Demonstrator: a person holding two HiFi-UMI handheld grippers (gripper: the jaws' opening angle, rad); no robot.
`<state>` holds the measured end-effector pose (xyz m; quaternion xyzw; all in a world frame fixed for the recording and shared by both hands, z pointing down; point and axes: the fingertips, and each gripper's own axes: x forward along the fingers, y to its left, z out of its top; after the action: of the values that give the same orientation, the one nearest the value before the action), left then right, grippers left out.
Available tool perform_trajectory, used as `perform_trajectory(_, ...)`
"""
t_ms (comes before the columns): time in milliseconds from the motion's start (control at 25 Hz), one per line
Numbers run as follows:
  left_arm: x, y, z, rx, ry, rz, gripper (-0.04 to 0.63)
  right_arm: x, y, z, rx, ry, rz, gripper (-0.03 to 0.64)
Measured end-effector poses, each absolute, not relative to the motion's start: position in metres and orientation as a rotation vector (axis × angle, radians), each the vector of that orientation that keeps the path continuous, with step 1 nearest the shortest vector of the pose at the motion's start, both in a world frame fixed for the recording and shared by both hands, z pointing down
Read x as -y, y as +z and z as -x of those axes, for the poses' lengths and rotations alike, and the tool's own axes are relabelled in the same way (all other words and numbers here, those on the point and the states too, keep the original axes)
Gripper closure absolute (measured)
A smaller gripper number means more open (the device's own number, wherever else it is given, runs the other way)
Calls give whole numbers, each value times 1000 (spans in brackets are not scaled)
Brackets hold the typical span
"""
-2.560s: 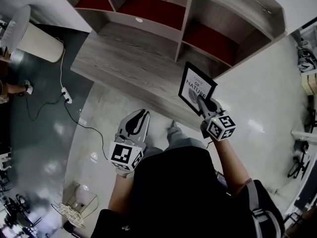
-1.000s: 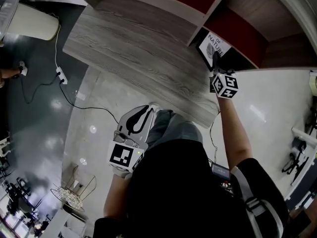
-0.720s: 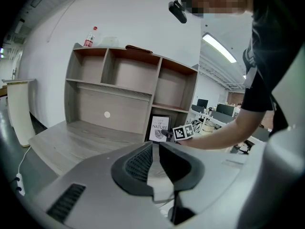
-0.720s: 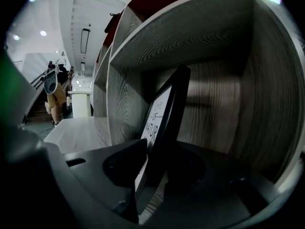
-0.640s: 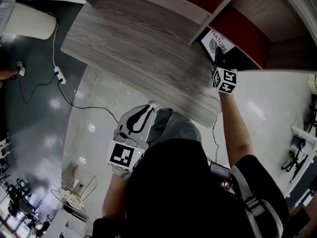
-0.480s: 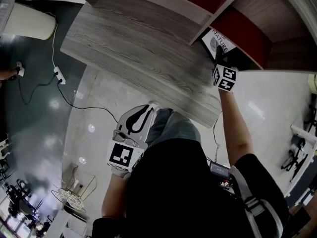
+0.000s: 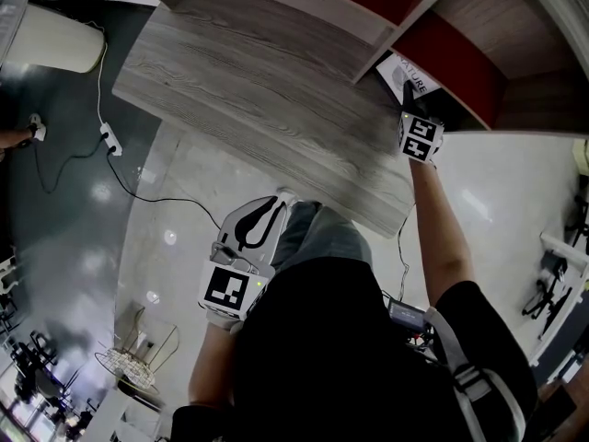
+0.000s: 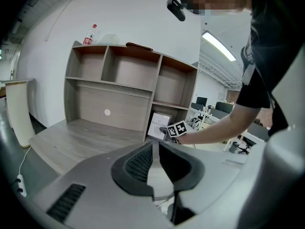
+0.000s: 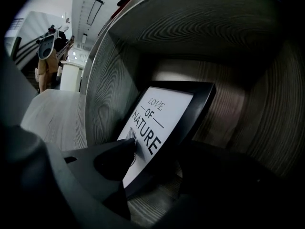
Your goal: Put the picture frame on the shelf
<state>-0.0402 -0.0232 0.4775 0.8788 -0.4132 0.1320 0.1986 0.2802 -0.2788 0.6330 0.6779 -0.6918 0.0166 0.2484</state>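
The black picture frame point(image 9: 162, 123), printed "LOVE OF NATURE", stands leaning back in the lower right compartment of the wooden shelf unit point(image 7: 442, 49). It also shows in the head view, picture frame point(image 7: 409, 74), and the left gripper view, picture frame point(image 8: 158, 125). My right gripper point(image 9: 157, 161) reaches into that compartment with its jaws opening. The frame's lower edge is still between them, one finger in front and one behind. In the head view the right gripper point(image 7: 406, 99) sits just under the frame. My left gripper point(image 7: 262, 215) hangs shut and empty by my waist, left gripper point(image 8: 155, 149).
A grey wood desk top point(image 7: 258, 81) runs in front of the shelf unit point(image 8: 119, 75). A bottle point(image 8: 89, 34) stands on the unit's top. On the floor to the left are a white bin point(image 7: 55, 40), a power strip with cable point(image 7: 109, 136) and a wire basket point(image 7: 124, 371).
My right gripper carried the frame from over the desk's near edge into the lower right compartment. Its jaws have since spread off the frame. The left gripper has stayed put.
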Motion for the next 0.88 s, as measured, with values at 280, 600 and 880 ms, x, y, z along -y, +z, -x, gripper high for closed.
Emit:
perform_trajectory(280, 20, 481, 33, 1148, 376, -2446, 545, 294, 631, -292, 1861, 64, -1850, 330)
perform_trajectory(600, 19, 489, 33, 1156, 448, -2435, 545, 294, 640, -296, 1836, 181, -1887, 318)
perform_trajectory(880, 18, 491, 32, 1150, 463, -2428, 544, 271, 664, -286, 1822, 273, -1864, 316)
